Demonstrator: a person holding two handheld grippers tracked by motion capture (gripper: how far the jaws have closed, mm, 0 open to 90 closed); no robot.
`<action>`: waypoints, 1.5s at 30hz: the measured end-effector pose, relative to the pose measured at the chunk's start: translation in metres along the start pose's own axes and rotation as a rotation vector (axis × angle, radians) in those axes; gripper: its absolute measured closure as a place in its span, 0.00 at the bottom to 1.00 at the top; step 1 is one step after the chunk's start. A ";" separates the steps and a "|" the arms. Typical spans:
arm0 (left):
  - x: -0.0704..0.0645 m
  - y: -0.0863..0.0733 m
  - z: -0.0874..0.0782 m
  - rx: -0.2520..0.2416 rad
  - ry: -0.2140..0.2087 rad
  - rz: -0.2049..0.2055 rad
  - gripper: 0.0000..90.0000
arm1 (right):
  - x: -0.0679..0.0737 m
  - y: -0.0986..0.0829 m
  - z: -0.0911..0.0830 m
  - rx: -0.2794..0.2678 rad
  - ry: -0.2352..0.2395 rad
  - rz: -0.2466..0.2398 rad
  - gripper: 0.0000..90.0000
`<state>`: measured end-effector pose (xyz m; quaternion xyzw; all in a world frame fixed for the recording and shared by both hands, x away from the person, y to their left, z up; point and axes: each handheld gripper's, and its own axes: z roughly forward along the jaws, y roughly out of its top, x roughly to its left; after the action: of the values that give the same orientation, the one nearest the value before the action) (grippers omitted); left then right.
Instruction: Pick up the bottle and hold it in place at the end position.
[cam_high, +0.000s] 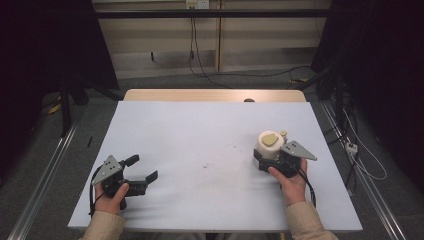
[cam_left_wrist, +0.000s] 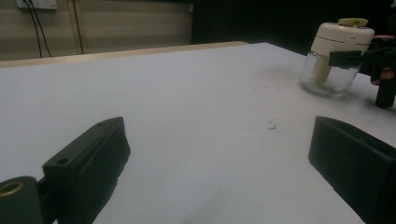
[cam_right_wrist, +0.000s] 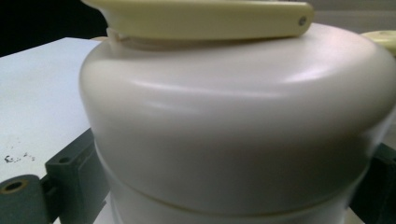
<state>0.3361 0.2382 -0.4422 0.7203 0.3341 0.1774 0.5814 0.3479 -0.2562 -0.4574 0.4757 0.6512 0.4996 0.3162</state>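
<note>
A glass jar with a cream lid and a pale yellow tab on top (cam_high: 270, 144) stands upright at the right of the white table top (cam_high: 200, 125). My right gripper (cam_high: 269, 159) is shut on the jar, one jaw on each side, just below the lid. In the right gripper view the cream lid (cam_right_wrist: 233, 116) sits close between the right gripper's (cam_right_wrist: 224, 186) jaws. My left gripper (cam_high: 143, 168) rests near the front left edge, open, with nothing between its jaws. The left gripper view looks past the left gripper (cam_left_wrist: 219, 158) to the jar (cam_left_wrist: 334, 56) and the right gripper (cam_left_wrist: 348, 58) far off.
A small dark smudge (cam_high: 205, 165) marks the middle of the table. A wooden strip (cam_high: 215, 95) runs along the far edge. Cables (cam_high: 200, 65) lie on the floor behind, and a metal rail (cam_high: 40, 180) runs beside the left of the table.
</note>
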 end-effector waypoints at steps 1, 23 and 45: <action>0.000 0.000 0.000 -0.005 0.000 -0.001 0.05 | 0.000 0.000 0.000 -0.002 -0.002 0.004 0.05; 0.000 0.001 -0.001 -0.009 0.000 -0.001 0.05 | 0.012 0.009 0.006 -0.036 0.002 -0.010 0.06; 0.000 0.001 -0.002 -0.022 0.005 -0.004 0.05 | 0.033 0.025 0.020 -0.069 0.046 -0.035 0.08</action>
<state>0.3352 0.2391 -0.4406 0.7128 0.3349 0.1817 0.5888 0.3621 -0.2175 -0.4376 0.4414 0.6490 0.5270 0.3260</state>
